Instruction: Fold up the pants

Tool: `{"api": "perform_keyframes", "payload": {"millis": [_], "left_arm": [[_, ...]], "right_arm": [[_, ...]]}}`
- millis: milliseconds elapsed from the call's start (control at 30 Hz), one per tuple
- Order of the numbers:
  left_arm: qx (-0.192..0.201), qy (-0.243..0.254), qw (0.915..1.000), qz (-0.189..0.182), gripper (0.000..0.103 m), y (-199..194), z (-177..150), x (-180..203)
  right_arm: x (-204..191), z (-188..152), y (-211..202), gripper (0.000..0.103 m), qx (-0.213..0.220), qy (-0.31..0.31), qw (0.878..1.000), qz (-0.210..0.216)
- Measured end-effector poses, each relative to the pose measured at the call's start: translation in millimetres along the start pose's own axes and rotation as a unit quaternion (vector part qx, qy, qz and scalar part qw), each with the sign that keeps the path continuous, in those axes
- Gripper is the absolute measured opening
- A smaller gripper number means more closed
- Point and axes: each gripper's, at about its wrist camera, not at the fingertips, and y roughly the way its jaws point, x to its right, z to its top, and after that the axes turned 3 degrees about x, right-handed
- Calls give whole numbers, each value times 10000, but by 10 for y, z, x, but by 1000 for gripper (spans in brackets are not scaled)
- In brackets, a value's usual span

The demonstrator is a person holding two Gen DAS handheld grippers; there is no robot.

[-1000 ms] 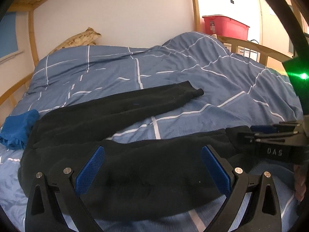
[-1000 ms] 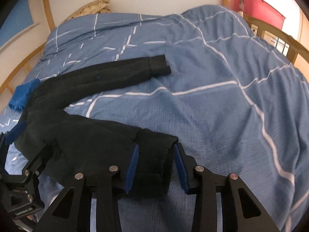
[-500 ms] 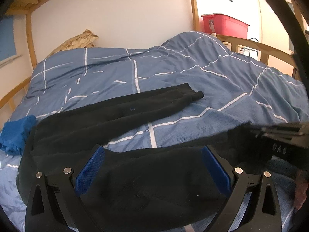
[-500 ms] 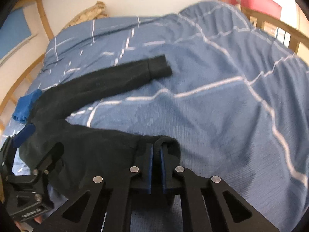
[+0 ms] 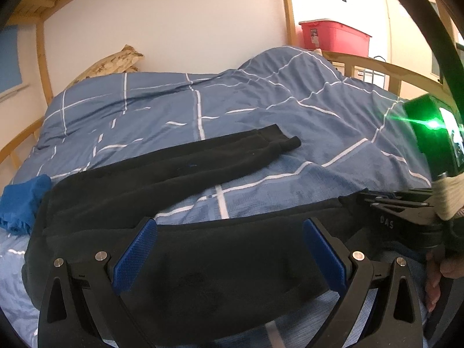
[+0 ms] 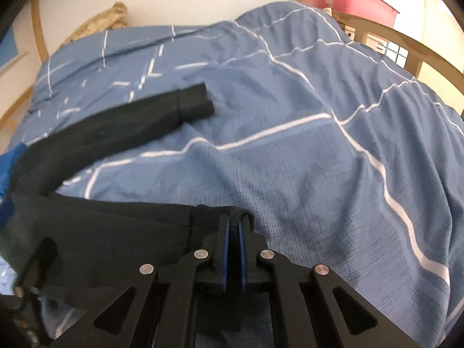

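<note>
Currently, the black pants (image 5: 179,174) lie spread on the blue quilt (image 5: 290,110) of the bed, with the waist toward the left, beside a blue cloth (image 5: 20,203), and the two legs splayed apart toward the right. The far leg (image 6: 121,121) rests flat, its cuff clear of the near one. The right gripper (image 6: 235,226) has its jaws together, clamped on the cuff of the near leg (image 6: 116,226); a ridge of black fabric shows between the blue pads (image 6: 226,246). The left gripper (image 5: 229,255) hovers over the upper part of the same leg with its jaws wide apart; its pads flank the cloth and do not appear to press on it. The step in hand appears to be the first fold: the near leg is secured at its cuff so that it can be laid over the far leg. The next move likely calls for the right gripper to lift the cuff just clear of the quilt and carry it across to the far cuff, keeping the leg taut. The left gripper would need to close near the waist or hip to carry that end over as well, so the seams align. A loose grip or a dragged cuff could bunch the fabric.
</note>
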Motion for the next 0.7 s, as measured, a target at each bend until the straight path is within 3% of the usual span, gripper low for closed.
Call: {"api": "perform_keyframes", "payload": {"millis": [133,200,267,367,467,667,700], "left_arm": [[-91,-119,9999,16,102,-15,-23,-105],[-71,-238,9997,23,102,-86,-33,-201],[-52,-309,9995,28,102,-160,-46,-293],[32,-506,9987,78,102,-343,-82,-475],[104,-675,9976,85,100,-533,-78,-641],[222,-620,9978,115,98,-887,-35,-946],[222,-665,9975,99,97,-943,-46,-1018]], "right_arm": [[75,-34,-115,15,161,195,9997,-38],[155,-40,-232,31,301,358,9982,-364],[178,-68,-401,33,436,482,9962,-584],[169,-153,-643,33,574,727,9944,-501],[8,-304,-906,44,764,1039,9909,-397],[-487,-468,-1296,44,1034,1079,9887,-101],[-574,-485,-1361,49,1061,1036,9889,-61]]}}
